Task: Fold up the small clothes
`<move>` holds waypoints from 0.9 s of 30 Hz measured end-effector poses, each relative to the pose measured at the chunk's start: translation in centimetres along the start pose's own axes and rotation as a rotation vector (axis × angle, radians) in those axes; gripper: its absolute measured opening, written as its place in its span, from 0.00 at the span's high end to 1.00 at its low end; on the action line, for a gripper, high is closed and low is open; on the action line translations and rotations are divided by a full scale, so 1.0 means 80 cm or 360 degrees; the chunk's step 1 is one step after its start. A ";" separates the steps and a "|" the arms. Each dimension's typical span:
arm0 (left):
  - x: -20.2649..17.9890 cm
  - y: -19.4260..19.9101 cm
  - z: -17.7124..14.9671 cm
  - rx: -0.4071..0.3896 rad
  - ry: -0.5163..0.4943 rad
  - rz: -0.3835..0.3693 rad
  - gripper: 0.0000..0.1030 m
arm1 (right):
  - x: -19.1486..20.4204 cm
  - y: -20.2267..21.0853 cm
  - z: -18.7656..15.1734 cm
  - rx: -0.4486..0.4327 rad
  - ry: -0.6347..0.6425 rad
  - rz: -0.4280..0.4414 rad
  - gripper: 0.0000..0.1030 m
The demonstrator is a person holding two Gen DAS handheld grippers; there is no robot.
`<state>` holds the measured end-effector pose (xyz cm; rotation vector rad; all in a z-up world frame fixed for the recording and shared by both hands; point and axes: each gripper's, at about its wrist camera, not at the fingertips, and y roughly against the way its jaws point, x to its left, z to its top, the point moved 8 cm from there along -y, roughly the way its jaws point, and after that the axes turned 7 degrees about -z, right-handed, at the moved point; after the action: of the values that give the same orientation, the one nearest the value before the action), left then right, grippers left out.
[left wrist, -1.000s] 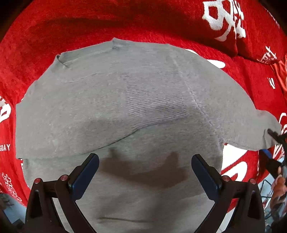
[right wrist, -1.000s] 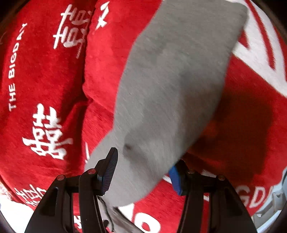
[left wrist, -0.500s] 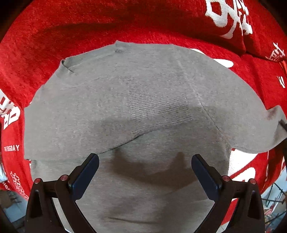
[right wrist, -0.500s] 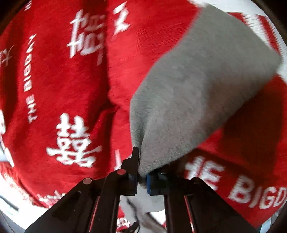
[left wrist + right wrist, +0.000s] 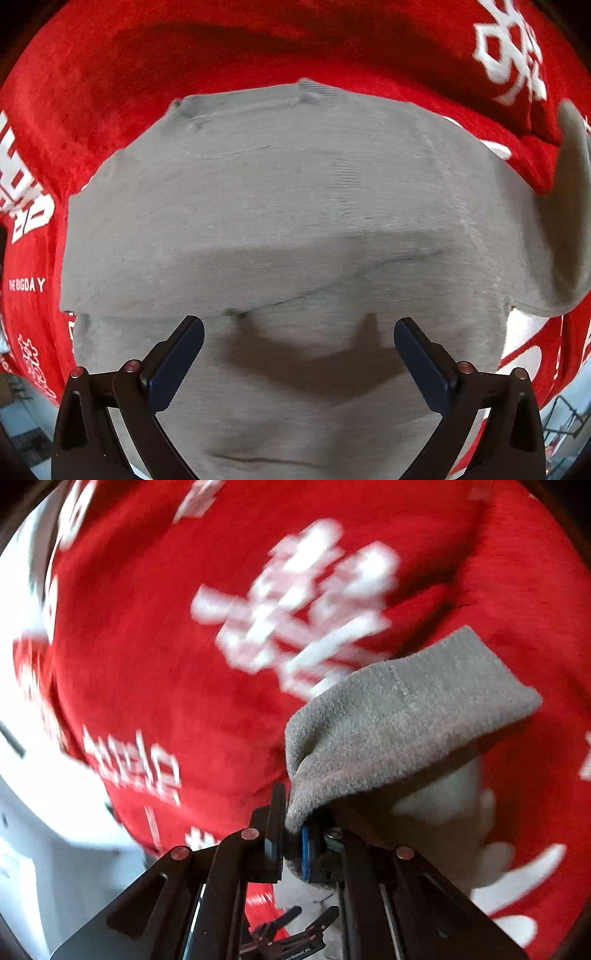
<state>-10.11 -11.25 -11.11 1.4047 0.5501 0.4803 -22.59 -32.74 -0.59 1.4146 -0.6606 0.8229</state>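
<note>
A grey sweater (image 5: 288, 206) lies on a red blanket (image 5: 221, 48) with white characters. The left gripper (image 5: 299, 350) is spread above it; the right gripper (image 5: 293, 843) pinches its sleeve (image 5: 406, 716).

I saw a small grey knit sweater (image 5: 295, 206) lying spread flat on the red blanket (image 5: 221, 48), its neckline at the far edge. One sleeve was already folded across the chest, its lower edge making a long crease over the body. The other sleeve (image 5: 570, 192) stood lifted off the blanket at the right side. Through the right wrist camera, that sleeve's cuff (image 5: 399, 720) was a thick fuzzy grey band, bunched where it was pinched and hanging clear above the blanket.
</note>
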 end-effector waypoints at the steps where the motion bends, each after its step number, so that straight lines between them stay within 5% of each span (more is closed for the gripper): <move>1: 0.011 0.001 0.000 -0.0007 0.0011 -0.0002 0.00 | 0.017 -0.022 -0.013 0.0048 0.0065 -0.0011 0.93; 6: 0.076 0.002 0.003 -0.0075 0.0141 0.0010 0.00 | 0.053 -0.131 -0.093 0.0295 0.0338 -0.0199 0.93; 11: 0.154 0.009 0.000 -0.0122 0.0241 0.0046 0.00 | 0.015 -0.219 -0.167 0.0547 0.0461 -0.0605 0.89; 13: 0.177 0.007 -0.003 -0.0114 0.0261 0.0062 0.00 | 0.003 -0.224 -0.176 0.0560 0.0399 -0.0658 0.87; 17: 0.222 0.010 -0.004 -0.0119 0.0319 0.0058 0.00 | 0.005 -0.199 -0.162 0.0443 0.0249 -0.0588 0.47; 25: 0.251 0.014 -0.007 -0.0150 0.0400 0.0007 0.00 | -0.018 -0.201 -0.098 0.0189 -0.0072 -0.0682 0.48; 27: 0.257 0.020 -0.007 -0.0171 0.0424 -0.0020 0.00 | -0.015 -0.211 -0.094 0.0186 -0.0084 -0.0667 0.74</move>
<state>5.67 2.00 -11.10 1.2418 0.7366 0.6823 -10.13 -24.91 -11.85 1.6135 -0.3387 0.4996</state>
